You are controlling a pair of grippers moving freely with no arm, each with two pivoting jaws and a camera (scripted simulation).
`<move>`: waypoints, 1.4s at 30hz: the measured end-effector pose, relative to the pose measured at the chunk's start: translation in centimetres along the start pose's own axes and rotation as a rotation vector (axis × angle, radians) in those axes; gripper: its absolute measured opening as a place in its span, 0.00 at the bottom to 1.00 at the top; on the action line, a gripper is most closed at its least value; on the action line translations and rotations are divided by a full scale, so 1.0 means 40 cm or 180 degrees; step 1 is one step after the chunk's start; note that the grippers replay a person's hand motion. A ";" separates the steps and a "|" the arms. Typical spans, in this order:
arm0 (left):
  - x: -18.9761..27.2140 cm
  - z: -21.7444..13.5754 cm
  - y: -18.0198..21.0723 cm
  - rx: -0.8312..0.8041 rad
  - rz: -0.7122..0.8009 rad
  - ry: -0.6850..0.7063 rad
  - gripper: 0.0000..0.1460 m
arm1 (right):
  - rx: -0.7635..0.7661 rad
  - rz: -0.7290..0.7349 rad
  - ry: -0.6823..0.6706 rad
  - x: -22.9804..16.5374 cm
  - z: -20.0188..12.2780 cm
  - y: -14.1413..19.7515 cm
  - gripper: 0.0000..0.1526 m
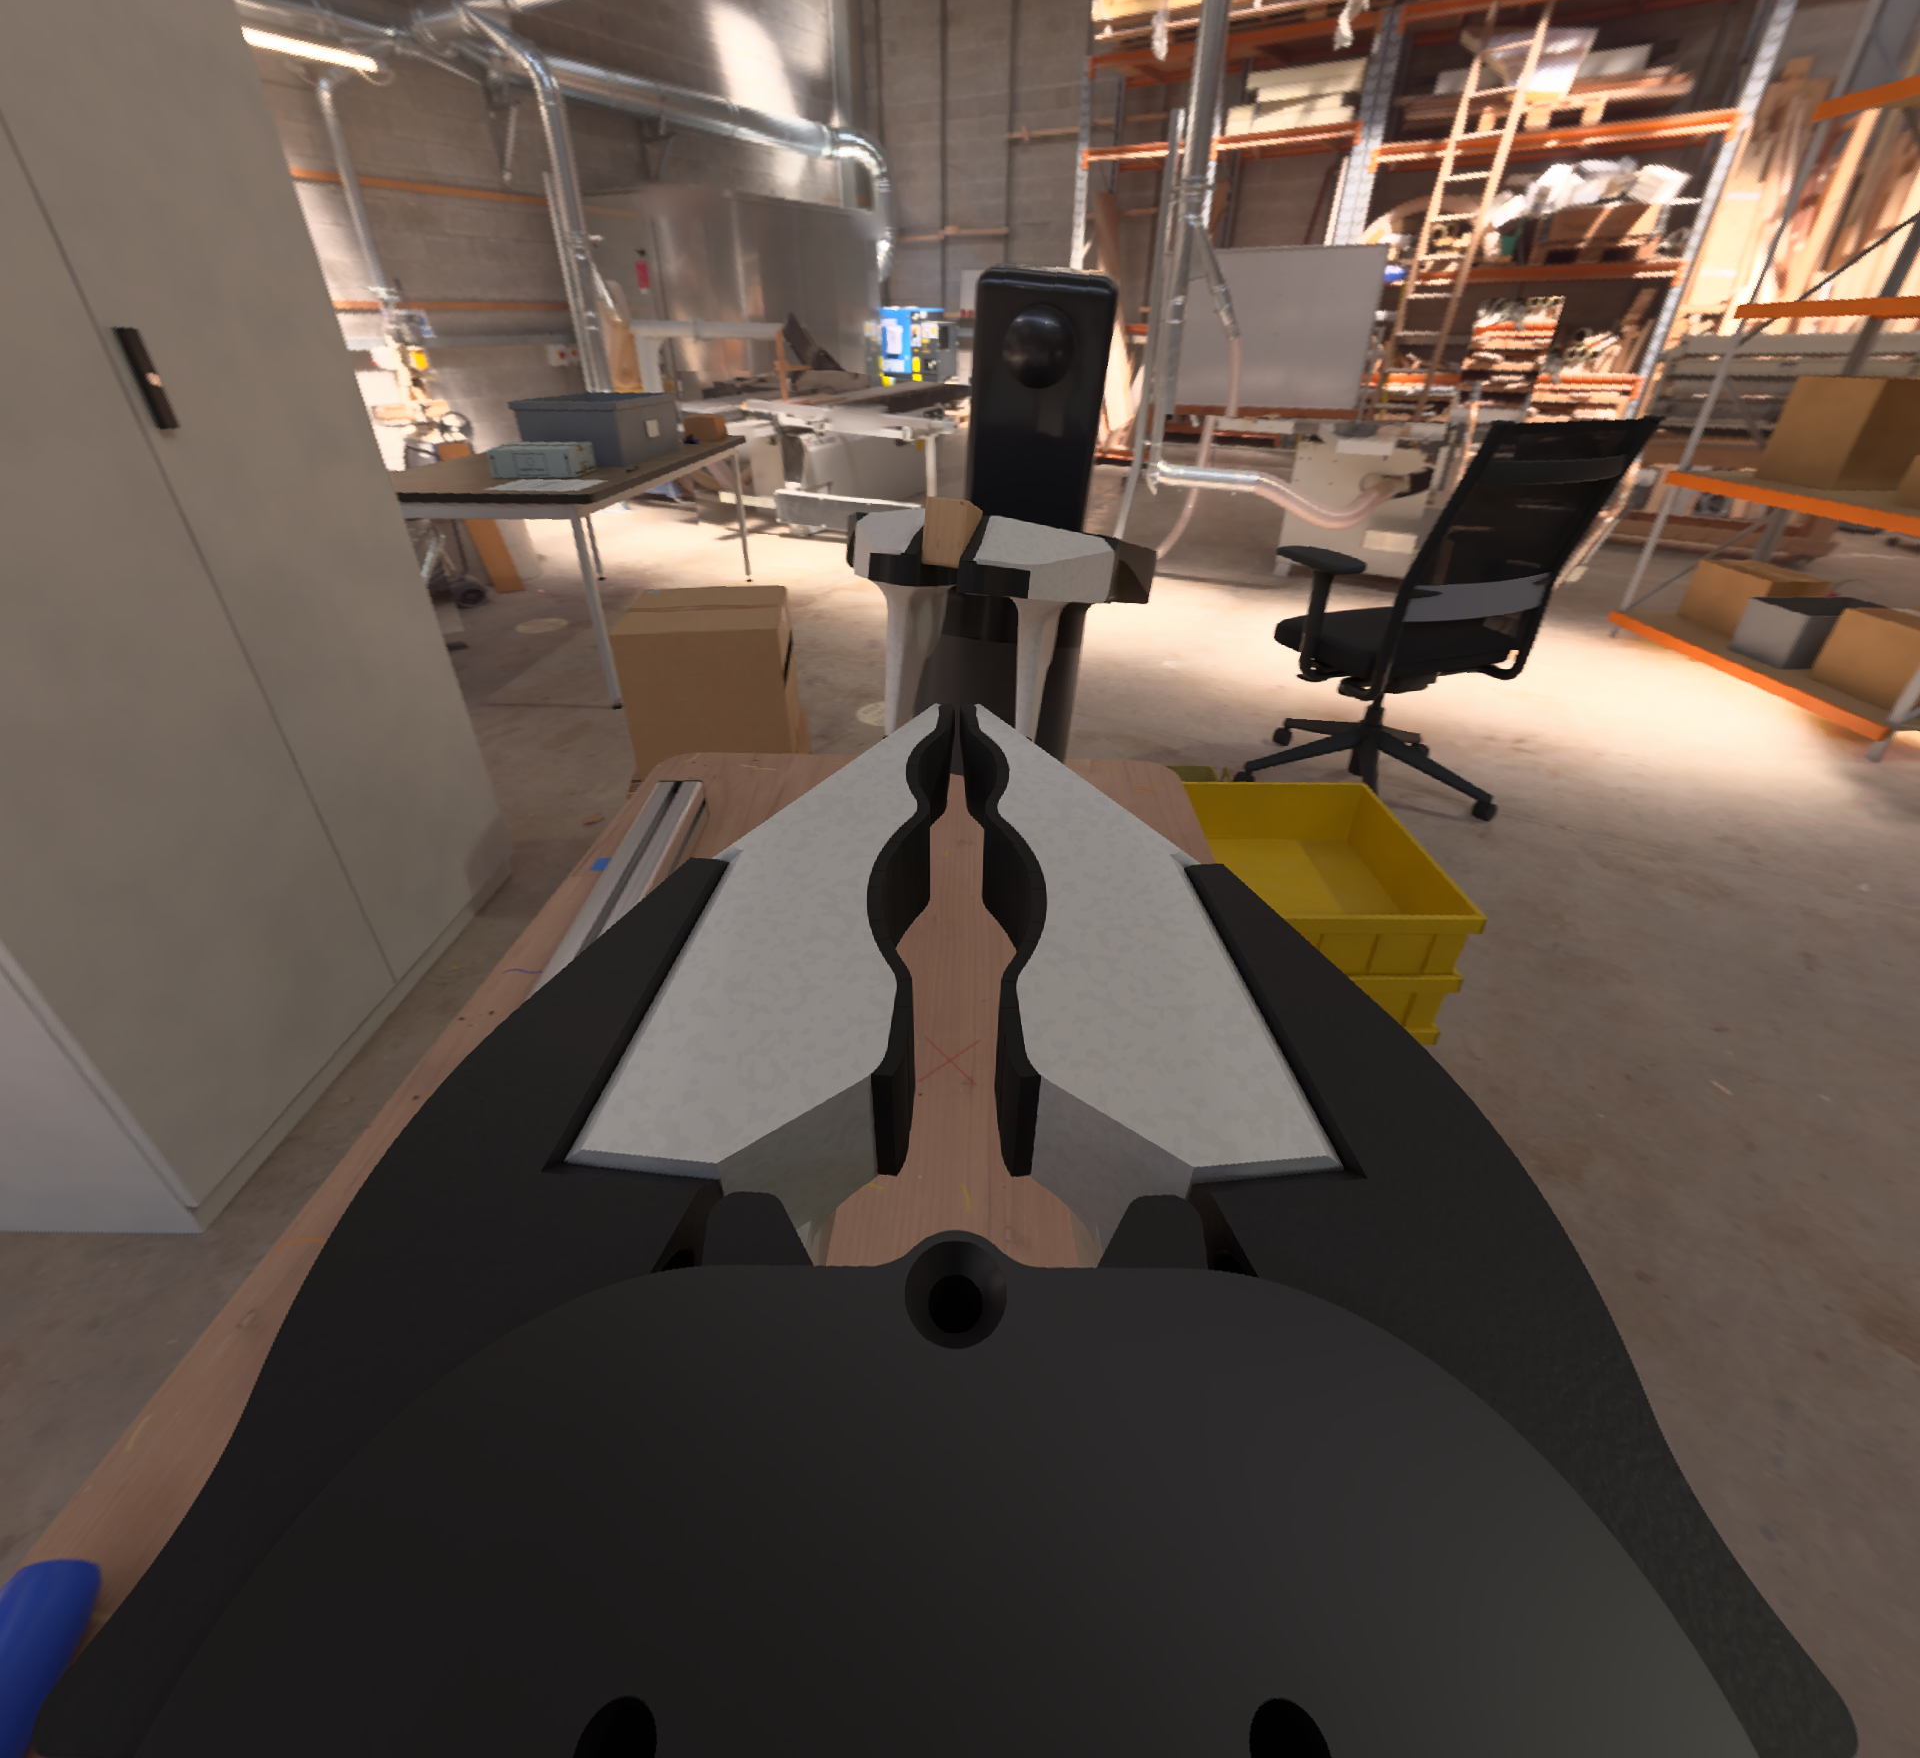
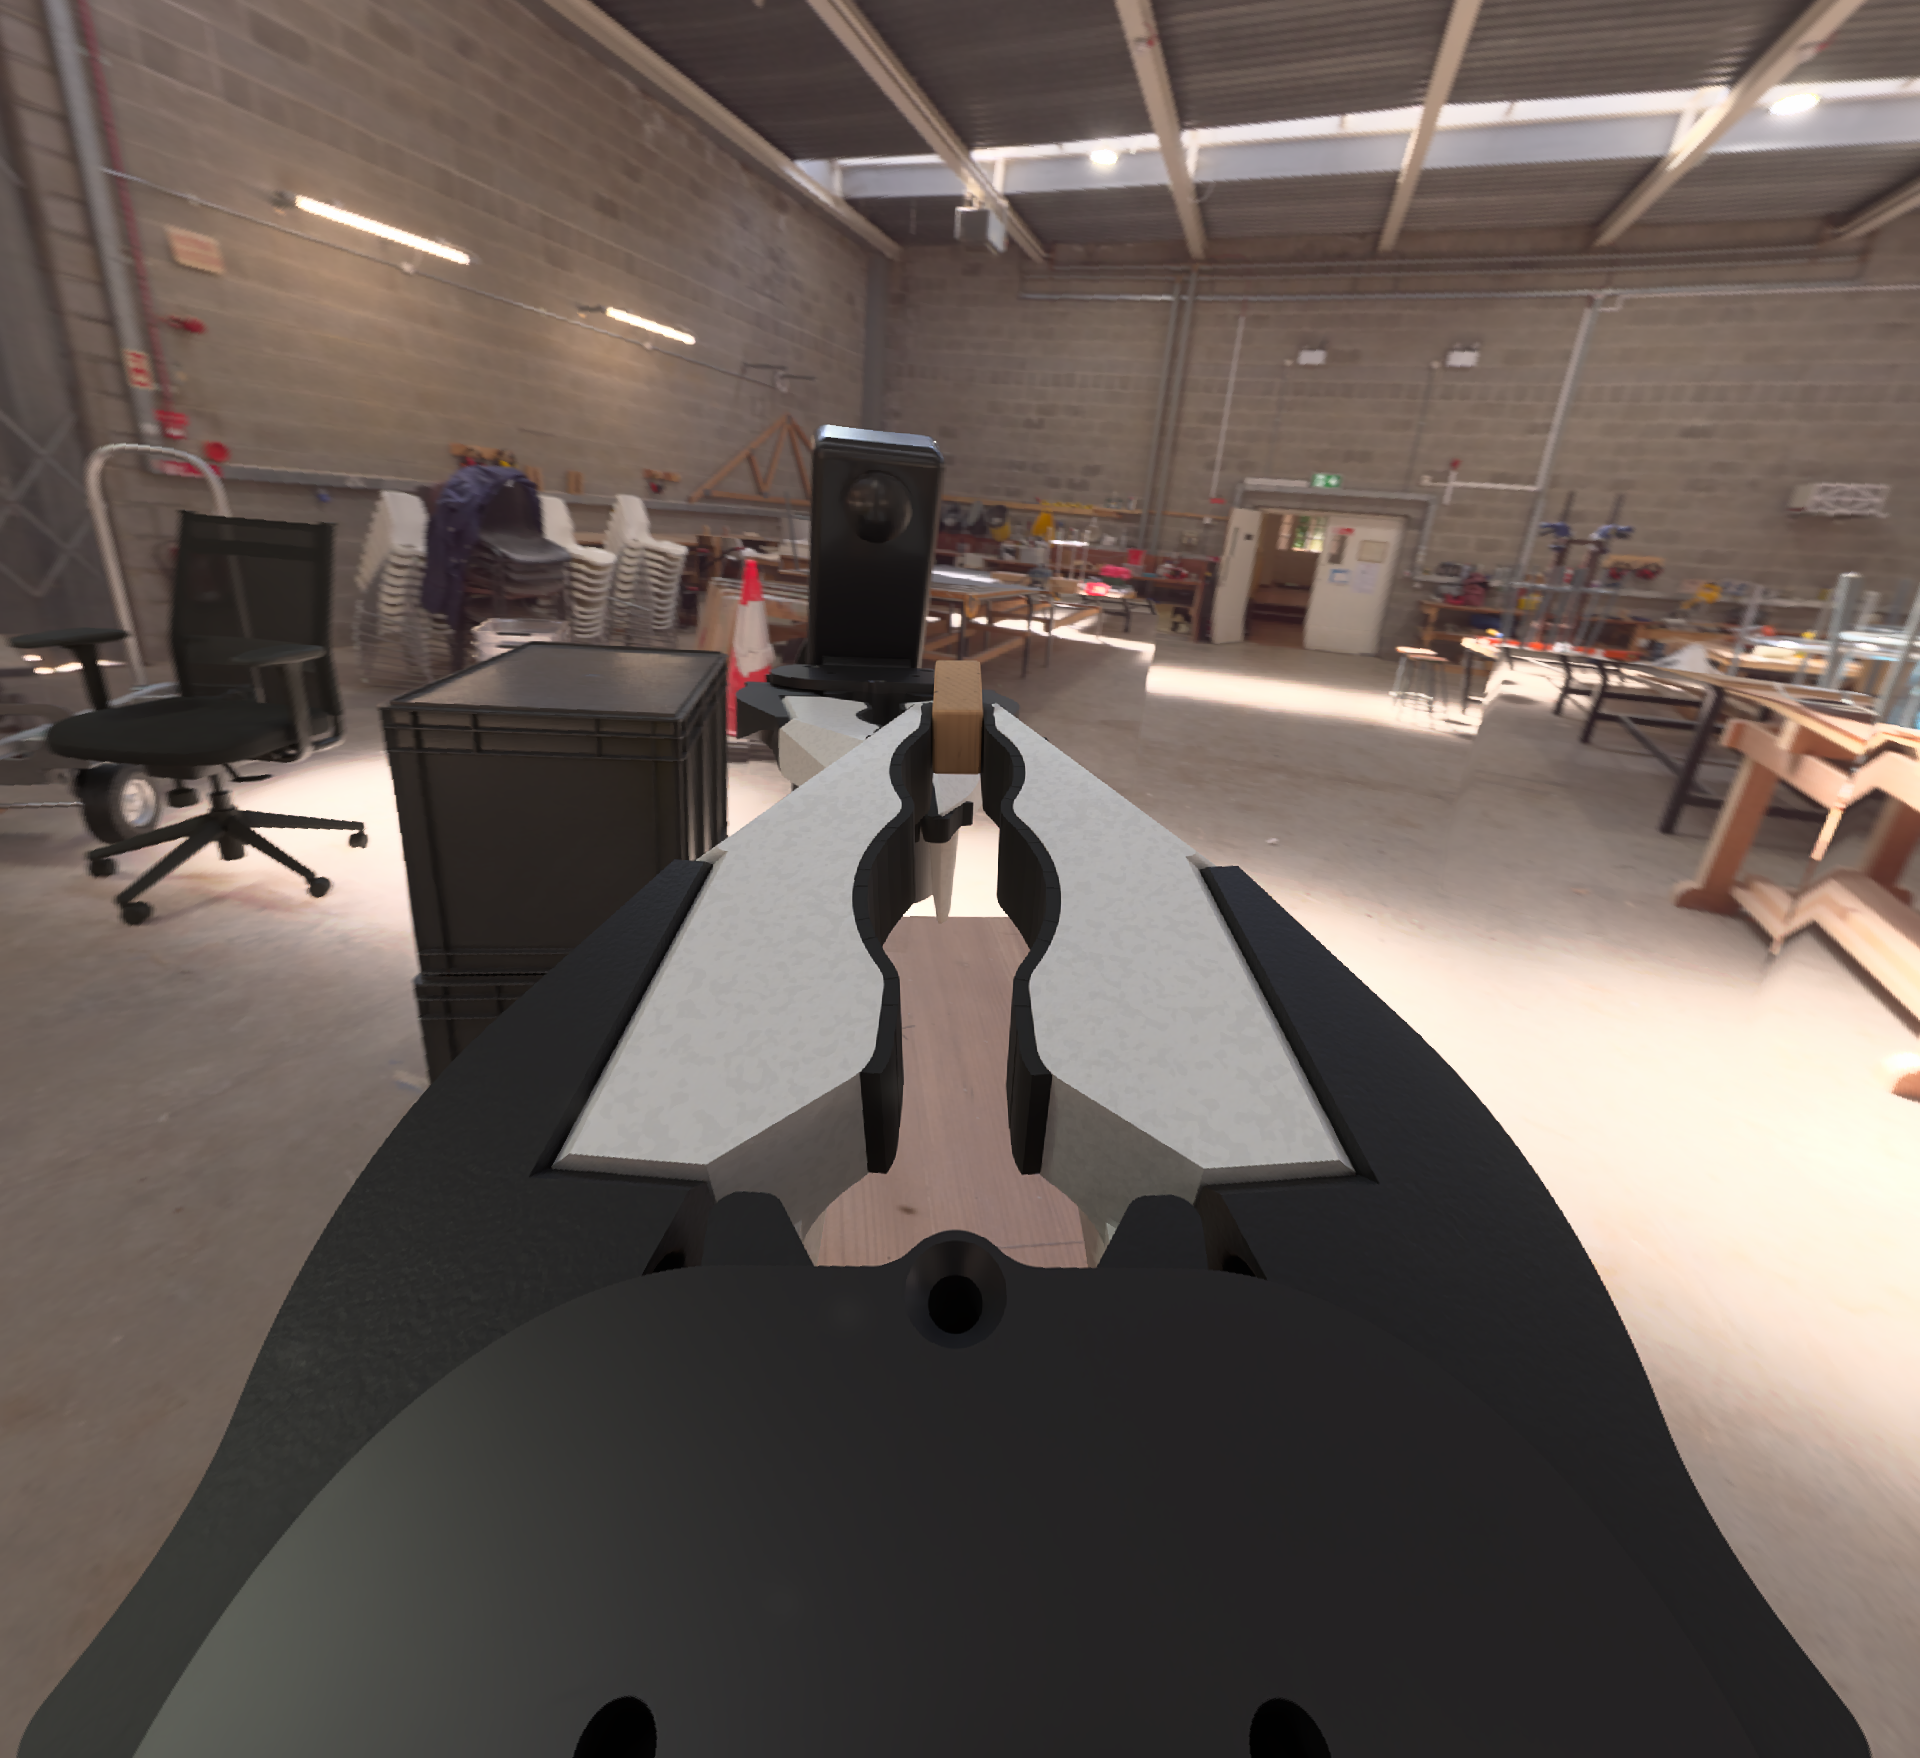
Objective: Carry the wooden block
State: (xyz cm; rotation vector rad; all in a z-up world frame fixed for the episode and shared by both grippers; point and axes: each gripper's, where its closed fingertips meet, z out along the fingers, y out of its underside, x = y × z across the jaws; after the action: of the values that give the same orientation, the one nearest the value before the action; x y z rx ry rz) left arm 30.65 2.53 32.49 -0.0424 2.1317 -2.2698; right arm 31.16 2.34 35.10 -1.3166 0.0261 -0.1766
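The block (image 2: 957, 732) sits pinched at the very tips of the right gripper (image 2: 957, 721), its long axis upright, so that its top end stands a little above the fingers and its lower end hangs just below them. It is clear of the table (image 2: 951, 981), whose wooden top shows well beneath through the gap between the fingers. In the left wrist view the same block (image 1: 951, 532) appears far ahead and higher, a small tan piece between the right gripper's white fingertips (image 1: 1049, 555), tilted slightly to the left there. The left gripper (image 1: 956, 721) is closed on nothing, its tips together or nearly so, and it faces the right one across the table (image 1: 1132, 799), near but apart. So the right gripper has the block and the left is only near it. Any carry turns on that tip hold: little pad surface seems to cover the block, and I judge a quick swing could twist it about the pinch. A yellow bin (image 1: 1340, 877) stands just right of the table's far end; a red cross (image 1: 948, 1059) marks the top below the left gripper.
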 end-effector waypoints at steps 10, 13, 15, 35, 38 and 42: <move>0.038 0.009 0.014 -0.0083 -0.0245 0.0449 0.01 | 0.0314 0.0345 -0.0939 -0.032 -0.021 0.005 0.05; 0.035 0.011 0.023 -0.0153 -0.0288 0.0450 0.01 | 0.0465 0.0434 -0.1026 -0.028 -0.026 -0.002 0.05; 0.032 0.013 0.025 -0.0160 -0.0286 0.0423 0.01 | 0.0599 0.0479 -0.1040 -0.020 -0.035 -0.011 0.05; -0.022 -0.063 -0.010 -0.0151 0.0204 -0.0342 0.01 | -0.0329 -0.1633 -0.0549 -0.093 -0.081 0.039 0.05; -0.016 -0.068 -0.017 -0.0116 0.0199 -0.0304 0.01 | -0.0567 -0.1714 -0.0411 -0.089 -0.088 0.043 0.05; -0.010 -0.065 -0.016 -0.0110 0.0162 -0.0239 0.01 | -0.0972 -0.1590 -0.0141 -0.067 -0.141 0.037 0.05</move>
State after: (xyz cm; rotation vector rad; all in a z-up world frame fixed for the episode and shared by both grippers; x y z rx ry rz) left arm 30.95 5.20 32.94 -0.0719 2.1099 -2.1680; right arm 28.03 -2.34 32.01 -1.6138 -0.3276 -0.5860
